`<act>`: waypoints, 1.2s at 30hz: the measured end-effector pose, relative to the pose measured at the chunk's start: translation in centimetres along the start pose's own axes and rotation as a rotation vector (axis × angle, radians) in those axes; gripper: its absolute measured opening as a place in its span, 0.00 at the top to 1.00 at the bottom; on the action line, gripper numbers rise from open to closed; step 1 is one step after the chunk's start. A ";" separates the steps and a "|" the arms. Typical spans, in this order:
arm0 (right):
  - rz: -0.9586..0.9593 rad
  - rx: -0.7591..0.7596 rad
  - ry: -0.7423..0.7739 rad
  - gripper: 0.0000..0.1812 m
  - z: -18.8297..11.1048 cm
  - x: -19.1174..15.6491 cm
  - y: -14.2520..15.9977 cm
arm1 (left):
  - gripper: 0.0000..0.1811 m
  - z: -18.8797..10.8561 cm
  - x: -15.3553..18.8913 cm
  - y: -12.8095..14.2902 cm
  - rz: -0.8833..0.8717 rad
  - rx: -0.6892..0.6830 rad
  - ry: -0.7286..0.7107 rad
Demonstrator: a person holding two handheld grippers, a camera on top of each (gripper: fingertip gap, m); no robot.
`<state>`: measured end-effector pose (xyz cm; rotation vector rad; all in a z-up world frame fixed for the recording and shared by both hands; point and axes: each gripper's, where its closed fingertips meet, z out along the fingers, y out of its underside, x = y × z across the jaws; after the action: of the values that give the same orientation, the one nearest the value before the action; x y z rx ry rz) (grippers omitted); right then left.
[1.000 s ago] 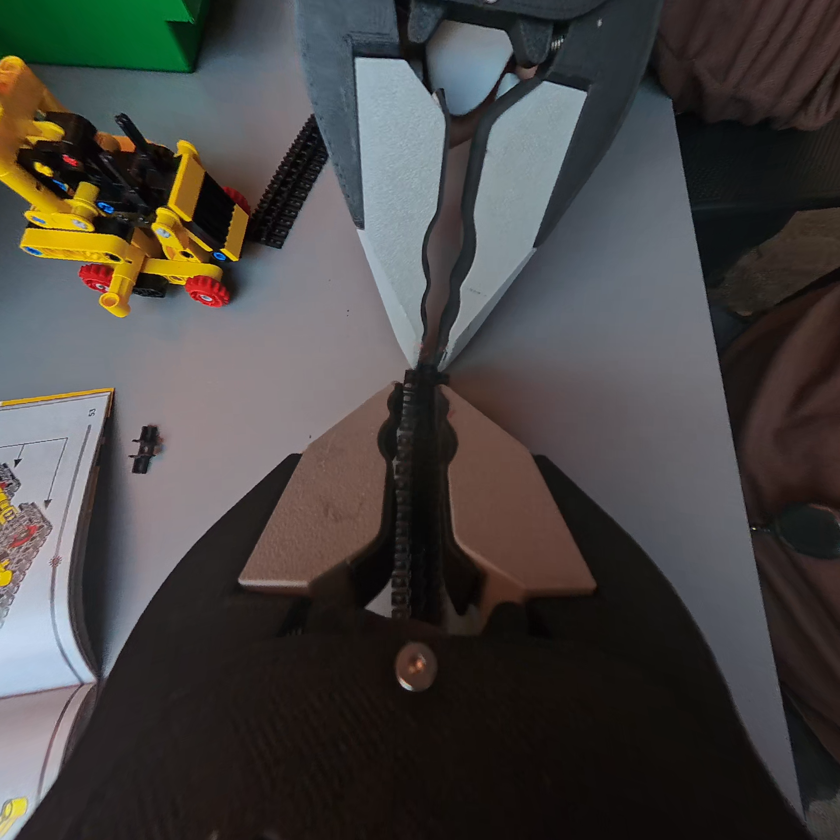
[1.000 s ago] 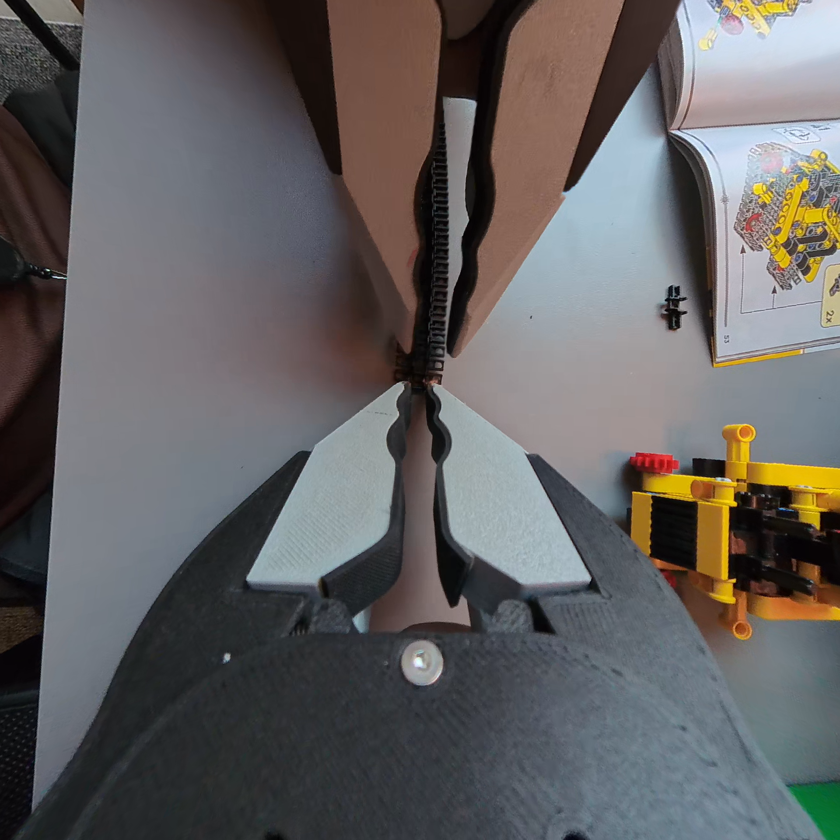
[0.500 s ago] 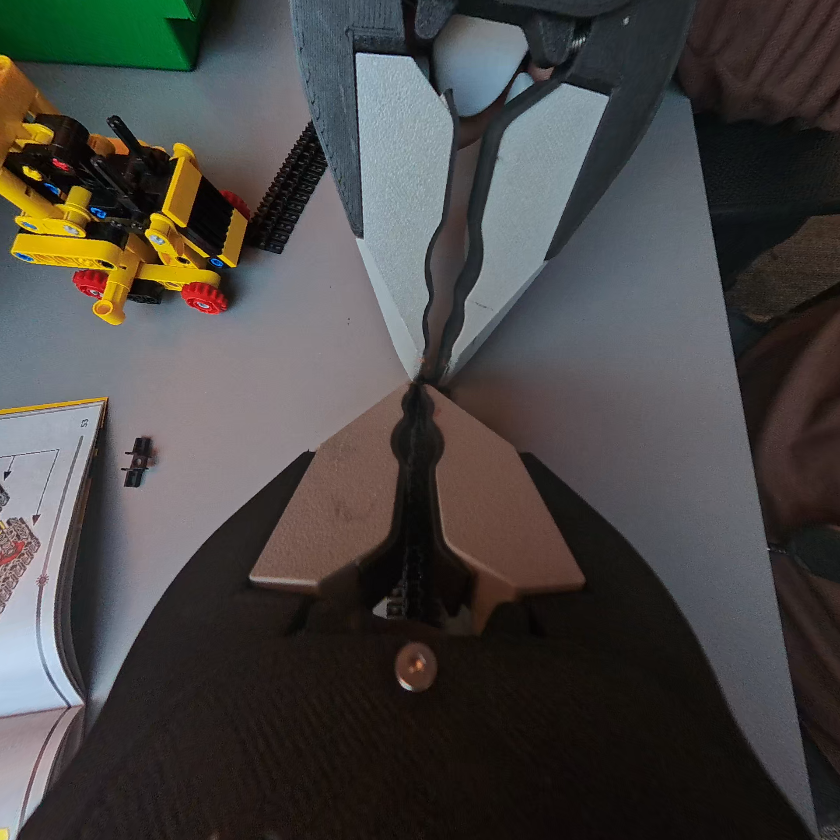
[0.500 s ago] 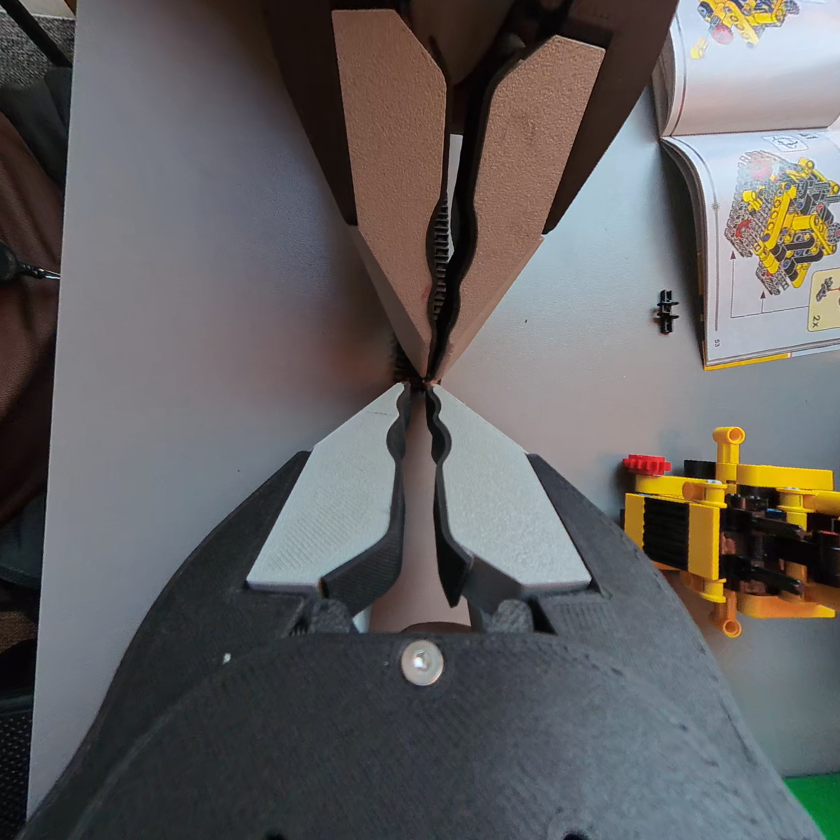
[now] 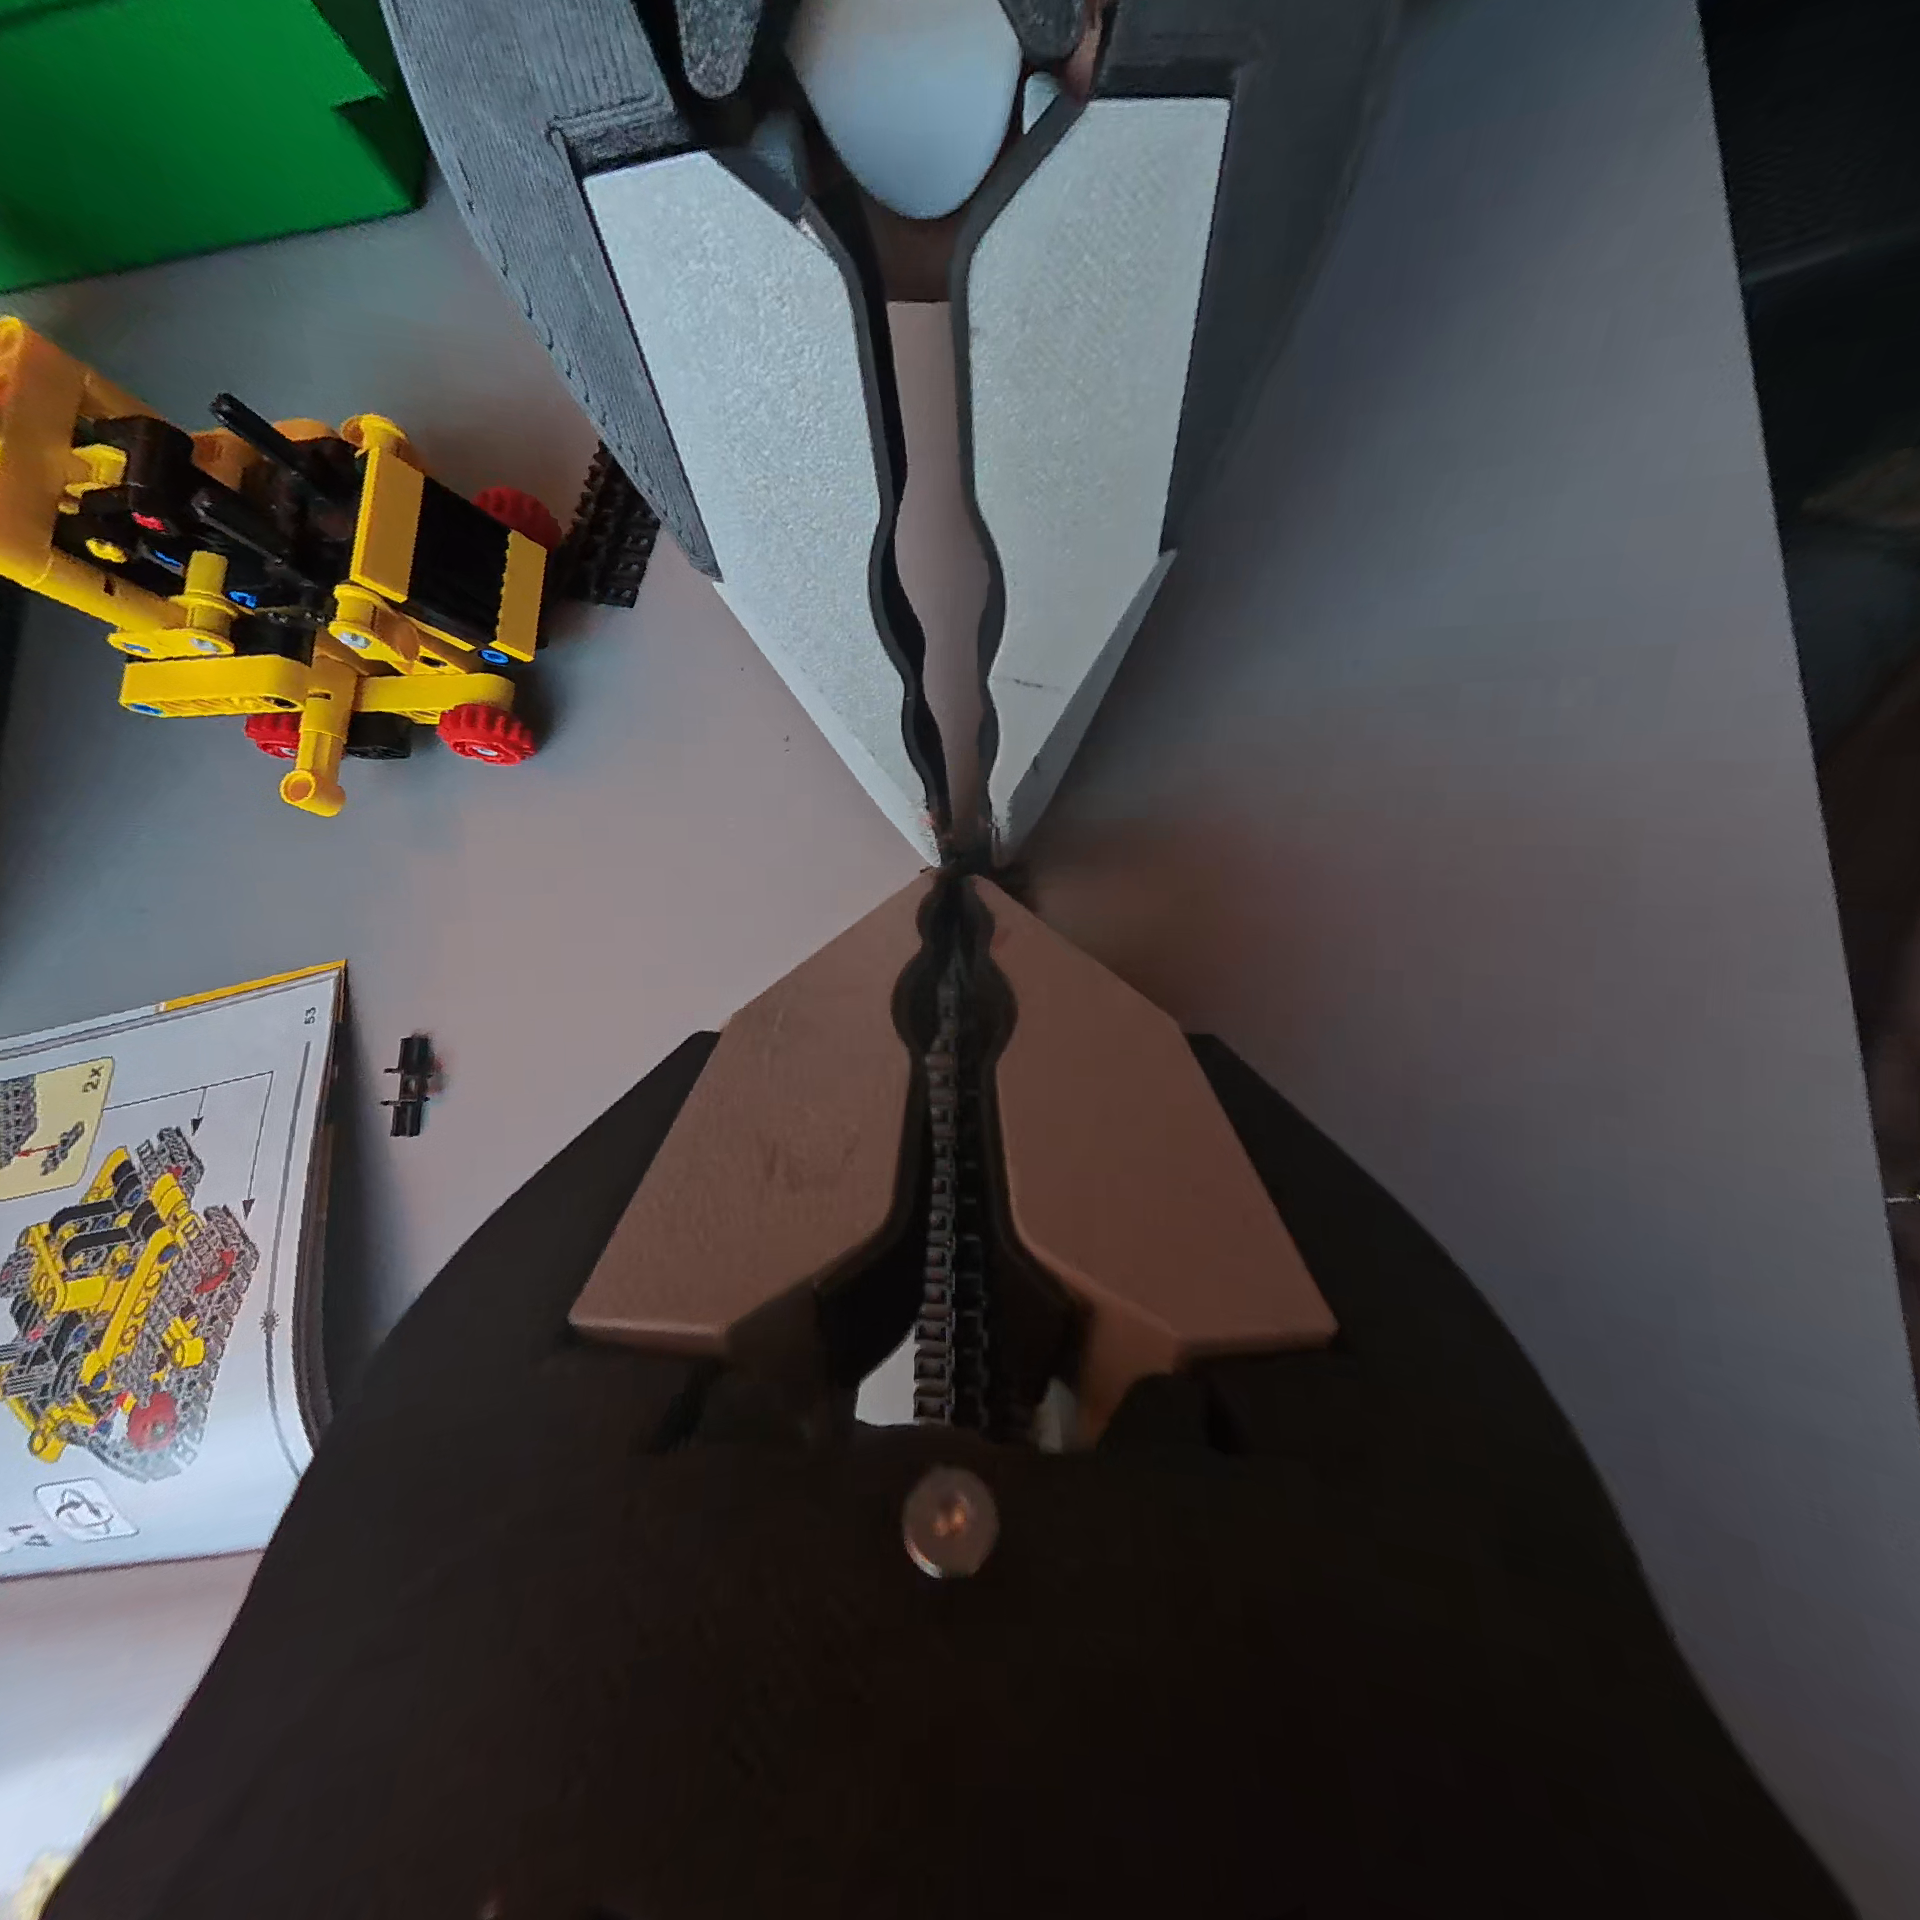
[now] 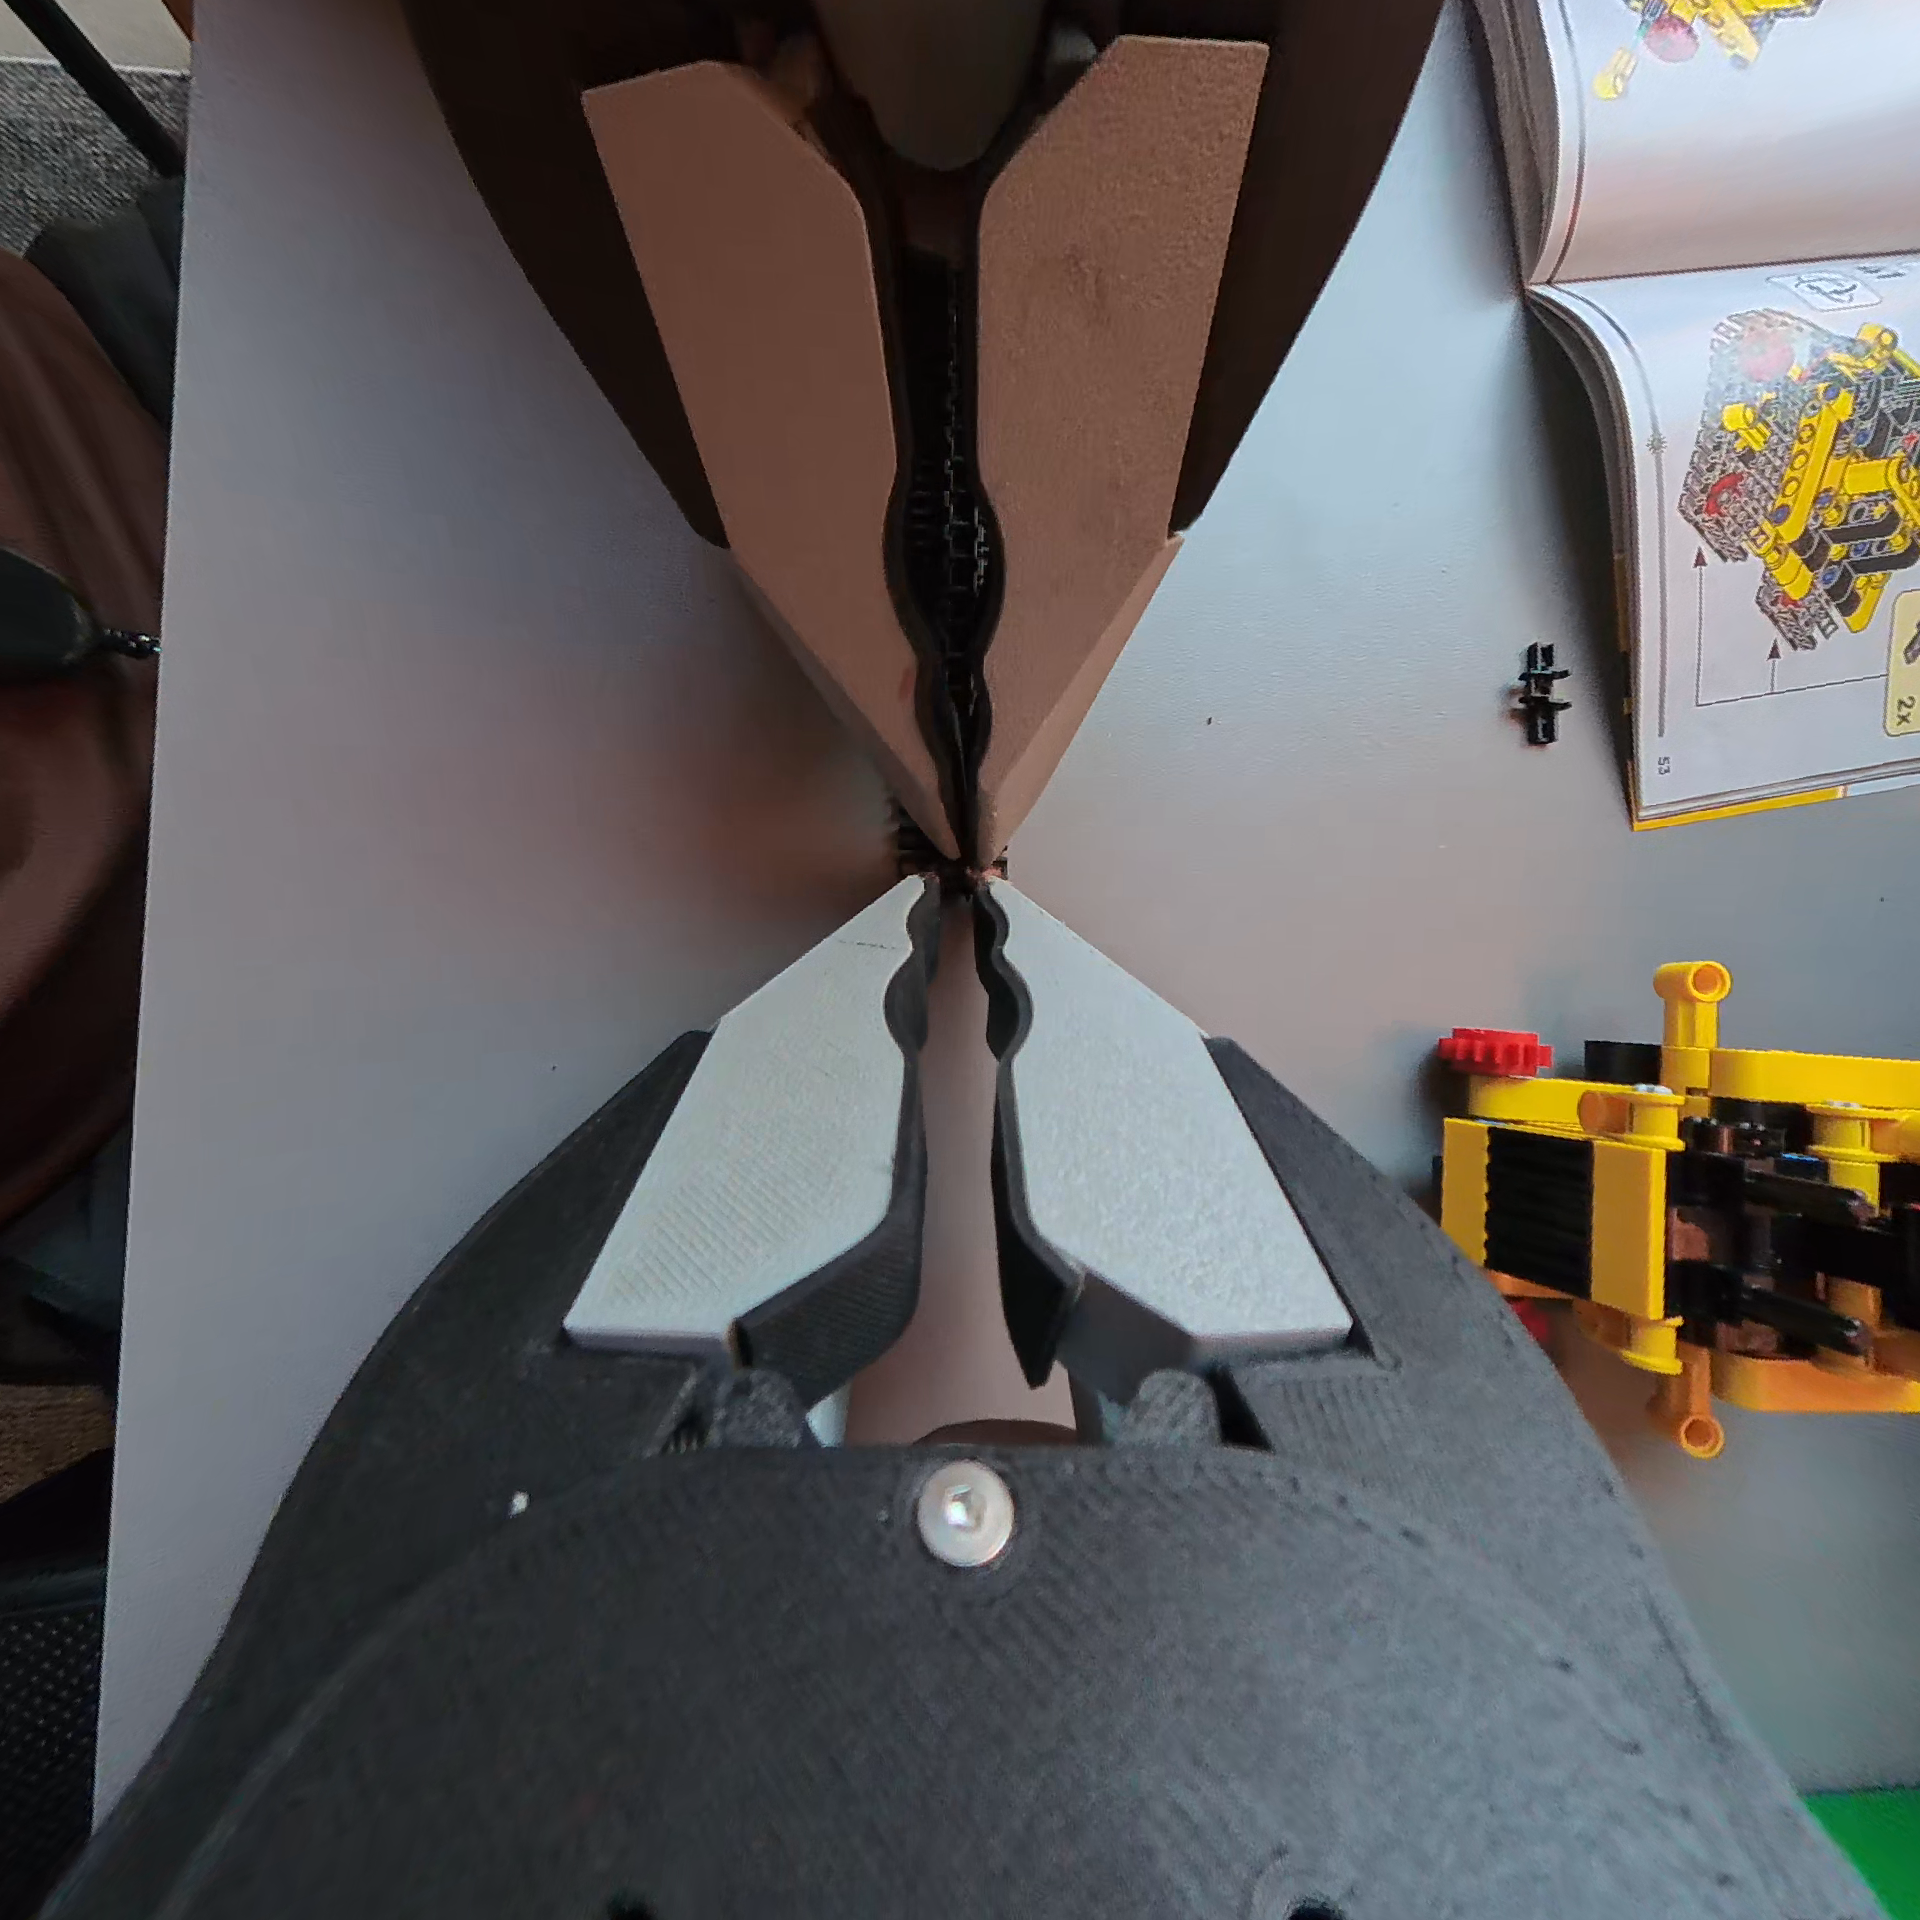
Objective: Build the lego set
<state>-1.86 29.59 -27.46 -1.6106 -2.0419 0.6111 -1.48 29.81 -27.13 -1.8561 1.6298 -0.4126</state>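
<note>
Grey tabletop (image 5: 1403, 935) backs 2 grippers meeting tip to tip. The left gripper (image 5: 961, 899) clamps a black track chain (image 5: 945, 1195) lengthwise between its fingers, likely steadying it for joining. The right gripper (image 6: 951, 894) pinches at that chain's end, seemingly gripping a link. Beyond the fingers sits the yellow bulldozer (image 5: 301, 582).

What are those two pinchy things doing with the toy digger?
A person is building a Lego set with two hand-held grippers. The left gripper is shut on a black track chain, and the right gripper meets it tip to tip, pinching the chain's end. The yellow bulldozer, another track piece, a small black pin and the open instruction booklet wait on the grey table.
</note>
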 end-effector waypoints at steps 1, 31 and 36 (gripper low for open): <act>-0.001 -0.002 -0.001 0.98 0.0 0.0 0.0 | 1.00 0.0 0.0 0.0 0.000 -0.009 0.003; 0.008 0.262 0.056 0.95 -2.3 1.2 -1.2 | 1.00 -0.7 -0.5 -0.5 -0.188 0.081 0.119; 0.035 0.337 0.097 0.96 -3.1 2.1 -1.9 | 0.91 -2.3 -1.0 -1.1 -0.269 0.162 0.188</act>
<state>-1.93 31.45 -23.68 -1.4489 -1.7351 0.8235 -2.19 30.22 -24.53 -1.9646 1.4175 -0.8324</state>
